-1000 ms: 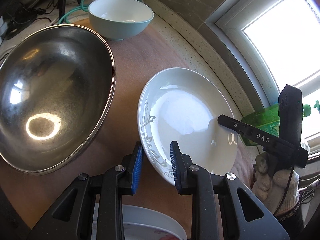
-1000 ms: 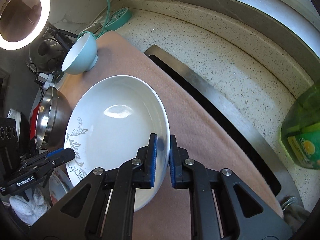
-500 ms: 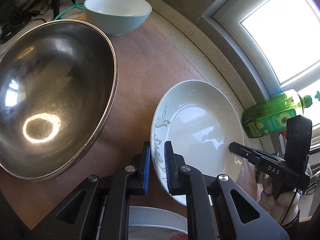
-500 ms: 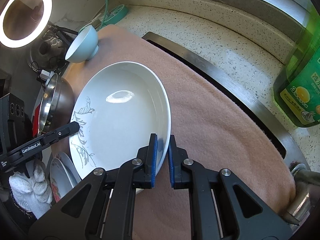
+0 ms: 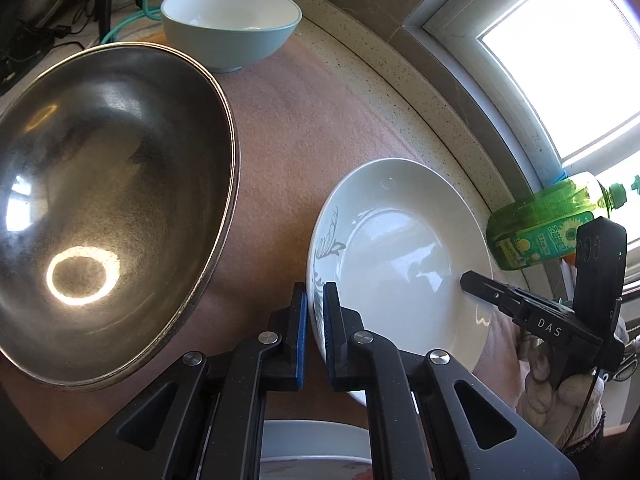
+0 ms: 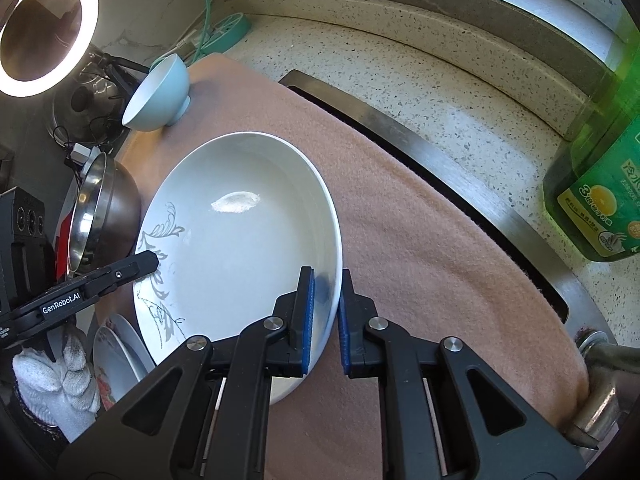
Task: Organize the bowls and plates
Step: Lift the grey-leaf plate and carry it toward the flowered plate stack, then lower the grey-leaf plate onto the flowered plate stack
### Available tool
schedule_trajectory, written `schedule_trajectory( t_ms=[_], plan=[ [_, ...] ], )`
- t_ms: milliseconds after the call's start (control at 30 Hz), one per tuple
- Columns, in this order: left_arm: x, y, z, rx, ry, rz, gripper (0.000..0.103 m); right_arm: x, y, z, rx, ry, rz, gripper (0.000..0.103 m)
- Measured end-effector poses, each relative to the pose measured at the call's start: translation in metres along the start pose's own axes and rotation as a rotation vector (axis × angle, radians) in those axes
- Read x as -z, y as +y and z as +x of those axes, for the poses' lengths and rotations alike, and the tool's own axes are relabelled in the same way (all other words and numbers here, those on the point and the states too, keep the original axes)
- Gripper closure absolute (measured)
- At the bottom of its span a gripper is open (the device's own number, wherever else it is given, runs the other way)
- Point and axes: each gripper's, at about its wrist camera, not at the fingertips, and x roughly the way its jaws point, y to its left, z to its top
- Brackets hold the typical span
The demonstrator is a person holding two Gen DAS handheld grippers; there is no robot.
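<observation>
A white plate with a grey leaf pattern (image 5: 400,256) (image 6: 240,240) is over the pink cloth (image 5: 304,128). My left gripper (image 5: 315,320) is shut on its patterned rim. My right gripper (image 6: 325,312) straddles the opposite rim; its jaws have parted and a gap shows beside the outer pad. A large steel bowl (image 5: 104,208) (image 6: 100,216) sits to the left. A pale blue bowl (image 5: 230,20) (image 6: 160,96) stands at the far end of the cloth. More plates (image 6: 120,360) (image 5: 312,448) lie below the held plate.
A green dish-soap bottle (image 5: 548,224) (image 6: 600,184) stands on the speckled counter by the window. A steel sink rim (image 6: 460,184) runs along the cloth. A ring light (image 6: 48,32) and cables are at the far left.
The left gripper closed onto the plate's patterned rim. The plate moved toward the soap bottle side. The right gripper's jaws opened slightly on the rim.
</observation>
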Motion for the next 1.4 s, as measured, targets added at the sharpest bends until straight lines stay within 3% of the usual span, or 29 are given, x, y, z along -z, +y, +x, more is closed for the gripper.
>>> schedule_trajectory(
  t_ms=[333, 600, 900, 1400],
  plan=[
    [-0.001, -0.014, -0.012, -0.007, -0.032, 0.071, 0.097, 0.007, 0.006, -0.021, 0.012, -0.045, 0.033, 0.092],
    [0.001, -0.019, -0.041, 0.056, -0.046, 0.137, 0.097, 0.027, 0.024, -0.06, 0.047, -0.103, 0.08, 0.092],
    [0.009, -0.009, -0.075, 0.139, -0.011, 0.257, 0.097, 0.078, 0.061, -0.089, 0.089, -0.182, 0.205, 0.092],
    [0.034, 0.036, -0.109, 0.191, 0.1, 0.443, 0.097, 0.173, 0.135, -0.079, 0.128, -0.225, 0.407, 0.092]
  ],
)
